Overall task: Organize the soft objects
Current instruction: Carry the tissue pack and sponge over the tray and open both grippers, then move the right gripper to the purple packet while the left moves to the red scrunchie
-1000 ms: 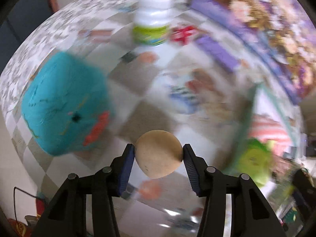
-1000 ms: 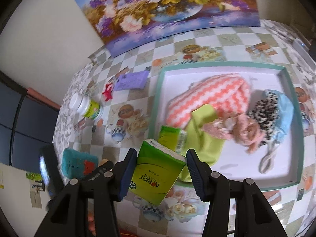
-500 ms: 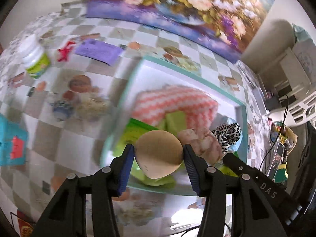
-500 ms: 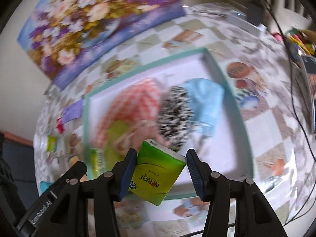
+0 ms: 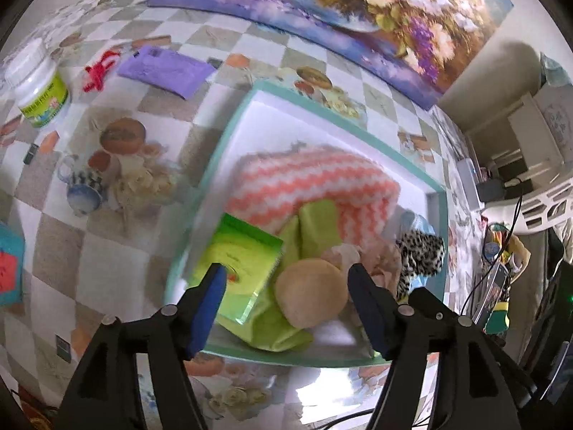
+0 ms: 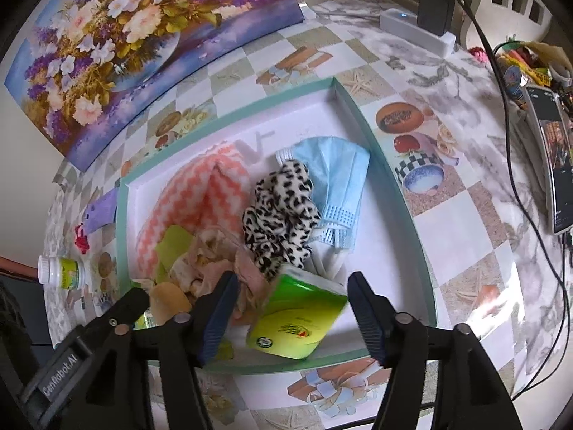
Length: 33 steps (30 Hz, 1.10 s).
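Our left gripper [image 5: 286, 288] and right gripper [image 6: 290, 299] hang with jaws spread over the teal-rimmed tray [image 6: 390, 182]; inside it lie a round beige sponge [image 5: 309, 292] and a glossy green tissue pack [image 6: 299, 319]. "GenRobot.AI" marks one arm.

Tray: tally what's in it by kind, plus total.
Cloths: 2, orange zigzag cloth and lime cloth
Green tissue packs: 2
Leopard scrunchie: 1
Blue face mask: 1
Beige puff: 1
Pink fabric bundle: 1
Total: 8
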### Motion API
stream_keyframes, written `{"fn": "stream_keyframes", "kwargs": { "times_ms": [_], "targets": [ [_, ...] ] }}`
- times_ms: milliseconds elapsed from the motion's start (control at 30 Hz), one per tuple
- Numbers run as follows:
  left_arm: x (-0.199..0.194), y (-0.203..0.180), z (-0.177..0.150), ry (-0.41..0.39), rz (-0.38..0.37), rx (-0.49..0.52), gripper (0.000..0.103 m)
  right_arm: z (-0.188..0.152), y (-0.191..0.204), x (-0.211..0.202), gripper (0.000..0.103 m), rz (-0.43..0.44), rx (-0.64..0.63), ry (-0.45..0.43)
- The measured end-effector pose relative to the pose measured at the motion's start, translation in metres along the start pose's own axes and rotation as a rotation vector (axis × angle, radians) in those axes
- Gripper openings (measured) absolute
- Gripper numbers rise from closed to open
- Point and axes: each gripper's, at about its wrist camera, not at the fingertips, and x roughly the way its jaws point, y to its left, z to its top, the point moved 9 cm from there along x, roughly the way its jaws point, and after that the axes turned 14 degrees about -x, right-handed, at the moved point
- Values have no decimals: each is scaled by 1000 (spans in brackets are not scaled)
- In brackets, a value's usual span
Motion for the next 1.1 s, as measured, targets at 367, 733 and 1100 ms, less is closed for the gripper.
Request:
{"fn": "stream_keyframes", "kwargs": {
  "times_ms": [367,733,1100],
  "targets": [
    [-38,25,68,-79,7,-5,80,40,65,-49,68,8,-136,-181],
    [-79,89,182,-69,147,62,80,73,198,-21,68,163,-345,-132],
    [-45,108,235,88,226,95,80,96,272,62,68,154,-589,17]
  ]
}}
